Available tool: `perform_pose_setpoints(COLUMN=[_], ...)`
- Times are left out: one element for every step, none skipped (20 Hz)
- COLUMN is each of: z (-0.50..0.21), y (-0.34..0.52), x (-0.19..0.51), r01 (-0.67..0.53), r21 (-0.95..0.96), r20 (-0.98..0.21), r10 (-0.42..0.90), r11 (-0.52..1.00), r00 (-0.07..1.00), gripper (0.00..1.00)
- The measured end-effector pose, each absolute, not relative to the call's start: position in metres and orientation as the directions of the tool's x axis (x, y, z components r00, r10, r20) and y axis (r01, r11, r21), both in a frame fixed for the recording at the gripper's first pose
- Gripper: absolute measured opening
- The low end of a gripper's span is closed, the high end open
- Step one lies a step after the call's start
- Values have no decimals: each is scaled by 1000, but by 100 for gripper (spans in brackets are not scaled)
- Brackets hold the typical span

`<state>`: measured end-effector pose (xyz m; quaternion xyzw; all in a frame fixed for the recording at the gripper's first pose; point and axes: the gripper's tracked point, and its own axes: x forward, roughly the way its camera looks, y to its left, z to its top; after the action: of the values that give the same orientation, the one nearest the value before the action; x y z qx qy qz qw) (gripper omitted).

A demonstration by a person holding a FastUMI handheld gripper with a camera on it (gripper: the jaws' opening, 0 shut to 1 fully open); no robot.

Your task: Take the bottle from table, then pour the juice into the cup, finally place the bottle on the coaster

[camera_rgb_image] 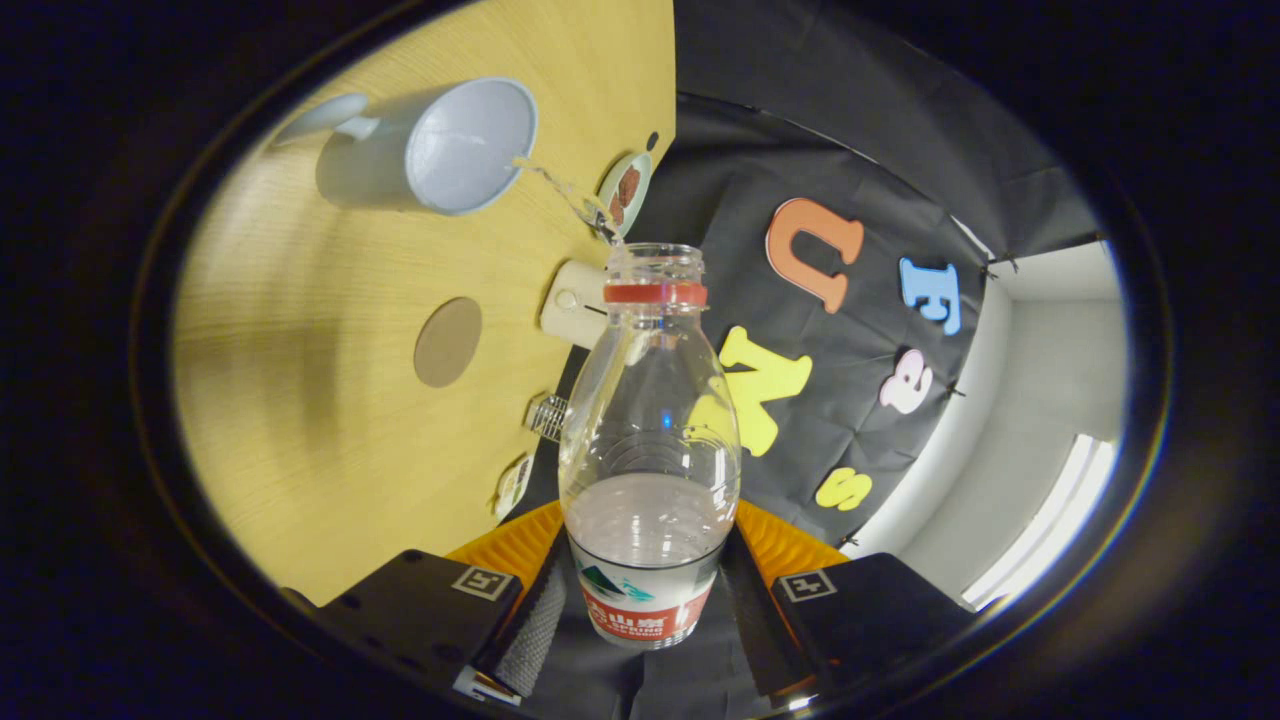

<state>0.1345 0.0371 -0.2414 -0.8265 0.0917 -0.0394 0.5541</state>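
Gripper view: gripper (pixel 645 610) has both fingers pressed against the lower, labelled part of a clear plastic bottle (pixel 650 440), one on each side, so the grasp is firm and low, leaving the neck free. The view is rolled well over, which I read as the bottle being tipped sideways for the pour. Cap is off; red neck ring visible below the open mouth. A thin stream (pixel 560 190) runs from the mouth to the rim of the pale cup (pixel 455 145), which stands on the wooden table (pixel 300 380) beyond the fingers. Liquid looks clear; a portion remains pooled in the bottle near the label. Judgement: pour step in progress, stream landing close to the cup's edge, so spill risk if the tilt shifts. Round brown coaster (pixel 448 342) lies bare on the table between cup and bottle, well apart from the cup — the final set-down spot. Small dish (pixel 625 190) with dark contents sits just beyond the bottle mouth.
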Motion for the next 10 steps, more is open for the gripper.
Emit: perform_pose_setpoints(z=[-242, -242, -243, -243, -242, -242, -242, -242, -241, -240], y=[35, 33, 33, 34, 35, 36, 37, 37, 36, 37], x=[135, 136, 136, 135, 135, 134, 134, 134, 134, 133], r01=[-115, -121, -124, -121, -119, -117, -117, -119, -120, -119], r21=[-918, -917, -919, -923, -925, -926, -924, -921, -919, -918], r20=[-39, -44, -47, -47, -46, -46, -47, -48, -48, -47], r10=[-203, -207, -209, -207, -204, -199, -196, -197, -196, -194], r11=[-378, -381, -374, -366, -360, -359, -364, -371, -376, -378], r00=[978, 977, 977, 977, 978, 979, 980, 979, 979, 980], gripper=[82, 82, 82, 82, 82, 82, 82, 82, 82, 82])
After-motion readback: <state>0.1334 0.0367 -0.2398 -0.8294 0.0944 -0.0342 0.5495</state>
